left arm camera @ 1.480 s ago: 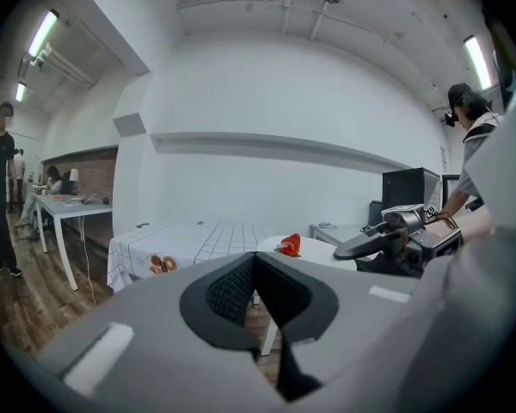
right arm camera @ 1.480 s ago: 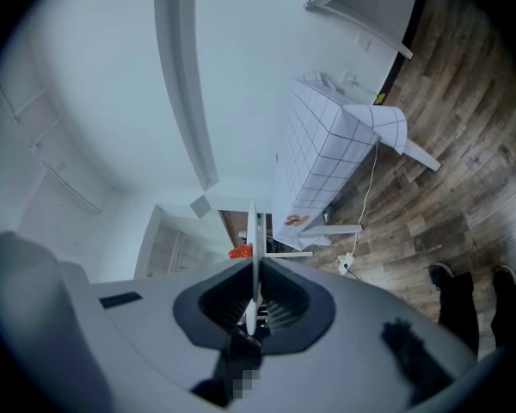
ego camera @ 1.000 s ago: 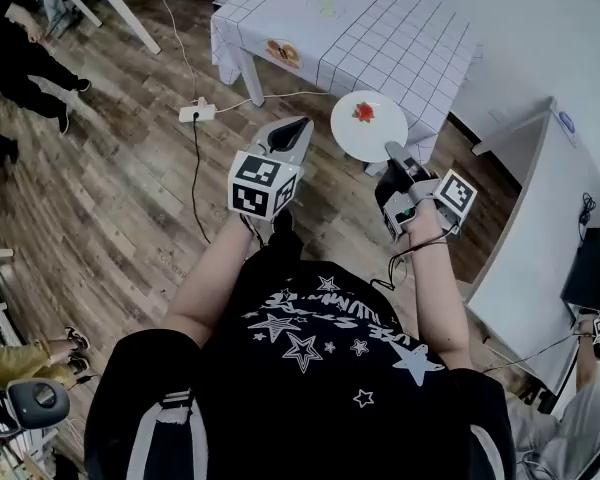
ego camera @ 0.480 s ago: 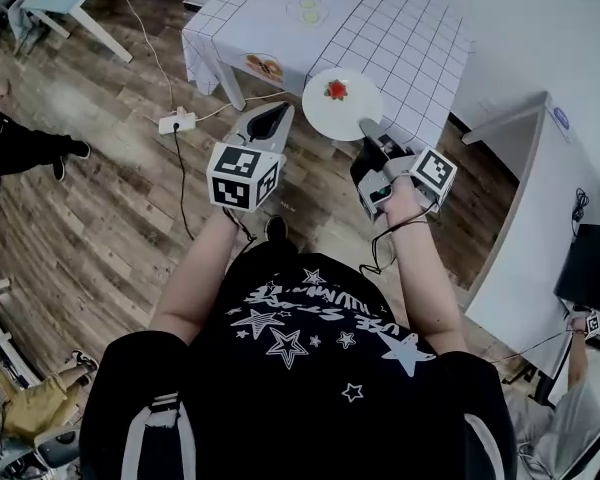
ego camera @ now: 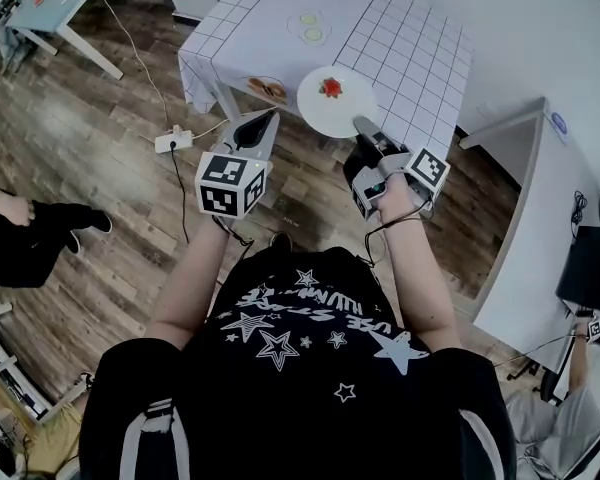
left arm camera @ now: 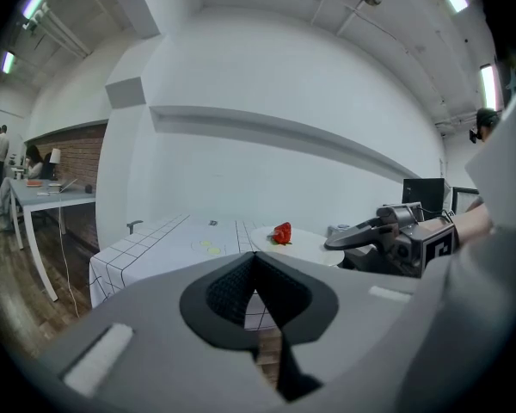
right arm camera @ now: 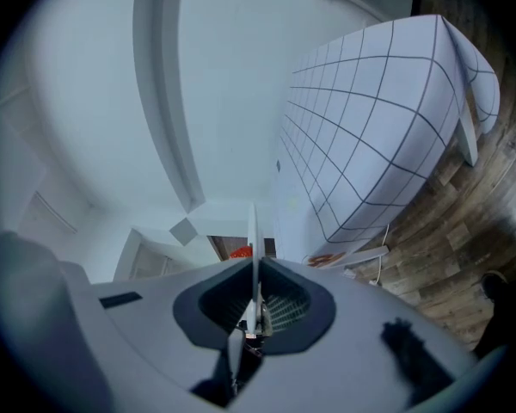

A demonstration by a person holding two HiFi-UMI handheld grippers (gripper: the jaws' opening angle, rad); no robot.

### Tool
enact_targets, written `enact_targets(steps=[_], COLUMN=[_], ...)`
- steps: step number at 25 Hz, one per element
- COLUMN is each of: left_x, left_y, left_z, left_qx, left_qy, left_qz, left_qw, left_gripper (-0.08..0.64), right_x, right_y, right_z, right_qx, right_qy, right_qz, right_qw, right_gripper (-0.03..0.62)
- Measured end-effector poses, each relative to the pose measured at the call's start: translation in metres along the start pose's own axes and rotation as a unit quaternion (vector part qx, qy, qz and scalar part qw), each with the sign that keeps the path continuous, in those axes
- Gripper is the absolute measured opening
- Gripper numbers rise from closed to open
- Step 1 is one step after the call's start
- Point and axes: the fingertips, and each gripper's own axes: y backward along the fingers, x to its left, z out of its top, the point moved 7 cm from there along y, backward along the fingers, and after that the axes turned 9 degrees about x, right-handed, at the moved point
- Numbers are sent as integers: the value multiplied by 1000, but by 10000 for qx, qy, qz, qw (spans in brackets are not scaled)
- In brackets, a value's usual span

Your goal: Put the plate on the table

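Between my right gripper's (ego camera: 363,125) jaws: the plate (ego camera: 318,114) rim, pinched tight.
Left gripper (ego camera: 255,128) is closed on nothing. The plate hangs level at upper centre of the frame, against the near edge of the table (ego camera: 410,48), not yet set down. I judge it stiff, light, slick and breakable; held by one rim, it could tip. One red fruit (ego camera: 330,88) sits on it, loose I'd guess.
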Motion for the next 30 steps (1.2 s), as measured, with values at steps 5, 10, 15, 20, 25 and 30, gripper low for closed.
enact_targets(steps=[5, 10, 15, 20, 25, 30], left_x=[15, 21, 34, 59, 66, 71], left_y=[-10, -34, -64, -96, -126, -145], left_z=[7, 13, 31, 58, 71, 82], left_qx=[0, 59, 54, 3, 108, 161], left_qy=[-6, 4, 18, 21, -18, -31], left_qz=[-19, -21, 128, 274, 290, 377], left_qw=[10000, 10000, 9999, 9996, 9995, 9992], left_gripper=[9, 9, 9, 9, 9, 9], right_x=[2, -3, -2, 9, 6, 6], right_y=[-8, -19, -50, -86, -104, -115], right_z=[10, 36, 75, 119, 154, 178], right_qx=[-62, -27, 115, 190, 220, 265], right_qy=[-1, -7, 8, 52, -29, -86], right_qz=[31, -56, -28, 127, 118, 147], right_qw=[10000, 10000, 9999, 9997, 9997, 9995], right_gripper=[26, 26, 26, 26, 26, 26])
